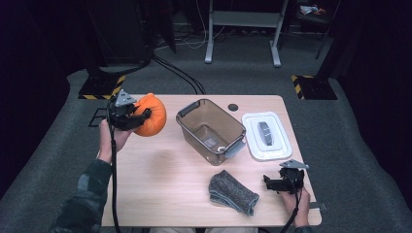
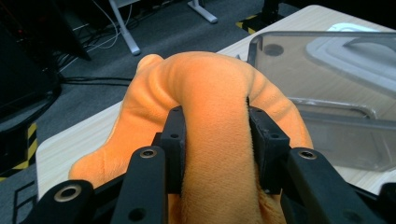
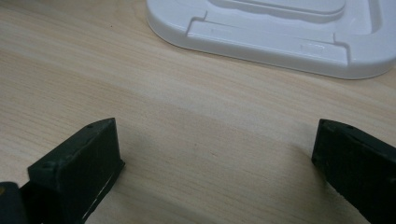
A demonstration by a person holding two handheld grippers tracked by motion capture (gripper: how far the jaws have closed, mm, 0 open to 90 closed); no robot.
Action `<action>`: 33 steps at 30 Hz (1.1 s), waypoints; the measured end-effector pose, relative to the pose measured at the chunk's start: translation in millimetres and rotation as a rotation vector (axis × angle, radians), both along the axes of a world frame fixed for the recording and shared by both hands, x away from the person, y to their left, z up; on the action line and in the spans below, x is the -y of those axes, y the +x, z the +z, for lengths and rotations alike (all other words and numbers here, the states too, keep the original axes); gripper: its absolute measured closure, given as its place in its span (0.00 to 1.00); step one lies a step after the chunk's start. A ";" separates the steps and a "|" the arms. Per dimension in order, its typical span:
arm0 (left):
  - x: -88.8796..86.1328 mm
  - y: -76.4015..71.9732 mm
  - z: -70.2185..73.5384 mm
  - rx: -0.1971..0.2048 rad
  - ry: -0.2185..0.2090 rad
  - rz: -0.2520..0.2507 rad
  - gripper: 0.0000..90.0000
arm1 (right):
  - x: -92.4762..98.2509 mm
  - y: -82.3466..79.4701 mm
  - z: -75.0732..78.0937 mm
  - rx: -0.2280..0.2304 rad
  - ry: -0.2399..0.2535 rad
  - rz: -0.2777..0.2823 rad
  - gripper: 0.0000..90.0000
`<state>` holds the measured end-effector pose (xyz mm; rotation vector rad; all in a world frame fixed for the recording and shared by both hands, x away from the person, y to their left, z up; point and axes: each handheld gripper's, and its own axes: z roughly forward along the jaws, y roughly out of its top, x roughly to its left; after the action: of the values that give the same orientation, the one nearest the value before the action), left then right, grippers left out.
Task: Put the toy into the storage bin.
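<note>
An orange plush toy [image 1: 150,115] hangs above the left part of the wooden table [image 1: 160,194], with my left gripper [image 1: 141,117] shut on it. In the left gripper view both black jaws squeeze a fold of the orange plush toy [image 2: 215,98], and my left gripper [image 2: 215,126] points toward the bin. A clear brown plastic bin [image 1: 212,130] stands open at the table's middle. My right gripper [image 1: 268,182] rests low at the front right, open with bare wood between its jaws [image 3: 212,140]. A white lid [image 1: 266,135] lies right of the bin.
A folded grey cloth [image 1: 232,192] lies near the front edge, left of the right gripper. The white lid [image 3: 275,28] sits just ahead of the right jaws. A small dark round hole [image 1: 233,107] marks the table's far edge. Cables and desk legs stand on the floor beyond.
</note>
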<state>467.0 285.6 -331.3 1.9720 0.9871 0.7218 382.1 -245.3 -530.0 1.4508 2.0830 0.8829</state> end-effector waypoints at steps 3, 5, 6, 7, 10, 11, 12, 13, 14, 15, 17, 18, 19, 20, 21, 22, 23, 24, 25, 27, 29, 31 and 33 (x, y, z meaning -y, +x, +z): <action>5.6 3.4 3.9 0.001 0.007 -0.010 0.70 | 0.0 0.0 0.0 0.000 0.000 0.000 0.00; 9.0 5.1 6.4 0.006 0.003 -0.014 0.70 | -0.1 -0.1 0.0 -0.001 0.001 -0.001 0.00; 11.2 6.6 8.7 0.009 0.012 -0.019 0.70 | -0.1 -0.1 0.0 0.000 0.001 -0.001 0.00; 12.9 7.3 9.7 0.010 0.014 -0.020 0.70 | -0.1 -0.1 0.0 -0.001 0.001 -0.001 0.00; 19.1 10.8 13.3 0.011 0.018 -0.031 0.70 | -0.1 -0.1 0.0 -0.001 0.001 -0.001 0.00; 21.9 12.5 14.3 0.012 0.019 -0.033 0.70 | -0.1 -0.1 0.0 -0.001 0.000 -0.001 0.00; 23.7 13.4 14.7 0.014 0.019 -0.035 0.70 | -0.1 -0.1 0.0 -0.001 0.001 -0.001 0.00; 26.1 14.7 15.0 0.016 0.019 -0.035 0.70 | -0.1 -0.1 0.0 -0.001 0.000 -0.001 0.00; 29.0 16.6 15.5 0.013 0.018 -0.040 0.70 | -0.1 -0.1 0.0 -0.001 0.001 -0.001 0.00; 30.7 17.6 15.7 0.011 0.020 -0.043 0.70 | -0.2 -0.1 0.0 -0.001 0.001 -0.001 0.00; 35.4 20.2 16.3 0.011 0.022 -0.048 0.70 | -0.2 -0.1 0.0 -0.001 0.001 -0.001 0.00; 38.5 21.7 16.6 0.011 0.023 -0.052 0.70 | -0.2 -0.1 0.0 -0.001 0.001 -0.001 0.00; 40.5 22.6 16.6 0.014 0.022 -0.051 0.70 | -0.2 -0.1 0.0 -0.001 0.001 -0.001 0.00; 43.5 24.1 17.2 0.014 0.023 -0.055 0.70 | -0.1 -0.1 0.0 -0.001 0.000 -0.001 0.00; 45.4 24.9 17.3 0.015 0.021 -0.054 0.70 | -0.2 -0.1 0.0 -0.001 0.001 -0.001 0.00; 48.5 26.2 17.9 0.017 0.017 -0.058 0.70 | -0.2 -0.1 0.0 -0.001 0.001 -0.001 0.00; 51.3 27.2 18.0 0.019 0.016 -0.059 0.70 | -0.2 -0.2 0.0 -0.001 0.001 -0.001 0.00; 53.9 28.2 18.2 0.020 0.015 -0.061 0.70 | -0.2 -0.1 0.0 -0.001 0.001 -0.001 0.00; 56.0 29.3 18.8 0.018 0.016 -0.066 0.70 | -0.2 -0.2 0.0 -0.001 0.001 -0.002 0.00; 59.3 31.3 20.2 0.017 0.016 -0.071 0.70 | -0.2 -0.2 0.0 -0.001 0.001 -0.002 0.00; 63.3 33.7 21.6 0.018 0.012 -0.076 0.70 | -0.2 -0.2 0.0 -0.001 0.001 -0.002 0.00; 67.8 36.0 22.5 0.021 0.006 -0.081 0.70 | -0.2 -0.2 0.0 -0.001 0.001 -0.002 0.00; 73.1 38.4 23.7 0.023 0.003 -0.089 0.70 | -0.3 -0.2 0.0 -0.001 0.001 -0.002 0.00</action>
<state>505.4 212.5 -307.6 1.9925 0.8797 0.6955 382.0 -245.1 -530.0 1.4540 2.0815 0.8830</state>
